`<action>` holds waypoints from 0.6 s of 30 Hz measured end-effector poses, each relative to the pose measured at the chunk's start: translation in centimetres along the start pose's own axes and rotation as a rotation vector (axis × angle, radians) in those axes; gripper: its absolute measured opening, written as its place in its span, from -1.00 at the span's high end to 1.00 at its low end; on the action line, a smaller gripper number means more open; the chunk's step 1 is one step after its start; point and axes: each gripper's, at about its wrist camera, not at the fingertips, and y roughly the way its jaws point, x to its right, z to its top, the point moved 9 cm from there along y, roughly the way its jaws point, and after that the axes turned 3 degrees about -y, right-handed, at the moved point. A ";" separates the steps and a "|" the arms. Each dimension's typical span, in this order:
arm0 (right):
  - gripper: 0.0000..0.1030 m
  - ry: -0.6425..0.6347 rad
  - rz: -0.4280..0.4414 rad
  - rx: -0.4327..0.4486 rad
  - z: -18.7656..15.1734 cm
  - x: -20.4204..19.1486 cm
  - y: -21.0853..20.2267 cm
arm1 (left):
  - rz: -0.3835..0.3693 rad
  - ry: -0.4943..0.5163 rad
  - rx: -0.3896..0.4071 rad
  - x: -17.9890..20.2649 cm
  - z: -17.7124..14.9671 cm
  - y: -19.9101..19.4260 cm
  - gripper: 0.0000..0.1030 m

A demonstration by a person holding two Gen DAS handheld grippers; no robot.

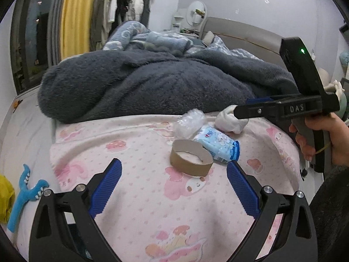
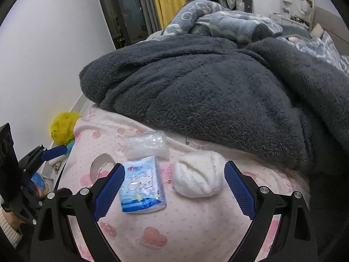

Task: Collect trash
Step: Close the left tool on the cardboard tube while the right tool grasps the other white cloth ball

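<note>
Just ahead of the wide-spread right gripper (image 2: 171,182), tissue pack (image 2: 142,187) beside white wad (image 2: 199,175).

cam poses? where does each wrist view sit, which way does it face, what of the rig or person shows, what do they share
Left wrist: on the left gripper, low over the pink sheet, facing the cardboard ring; shows its own open fingers, the right gripper and a hand.
Right wrist: on the right gripper, looking down at the tissue pack and white wad; shows its open fingers, the left gripper at left.
Shared: tissue pack, wad, clear plastic wrap, grey blanket.
</note>
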 end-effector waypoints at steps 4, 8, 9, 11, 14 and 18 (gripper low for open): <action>-0.81 0.034 0.007 -0.008 0.0 1.0 0.4 | -0.018 0.004 -0.015 0.3 0.1 1.2 -0.91; -0.81 0.058 0.014 -0.017 0.0 1.8 0.8 | -0.036 0.001 -0.034 0.4 0.3 2.3 -0.91; -0.81 0.063 0.016 -0.020 -0.1 2.0 1.0 | -0.039 0.007 -0.038 0.6 0.3 2.6 -0.90; -0.81 0.071 0.019 -0.026 -0.1 2.2 1.3 | -0.038 0.018 -0.047 0.9 0.3 3.1 -0.90; -0.81 0.083 0.022 -0.033 -0.2 2.7 1.7 | -0.032 0.027 -0.068 1.0 0.1 3.9 -0.89; -0.81 0.099 0.031 -0.041 -0.2 3.3 2.1 | -0.045 0.024 -0.076 1.3 0.0 4.3 -0.84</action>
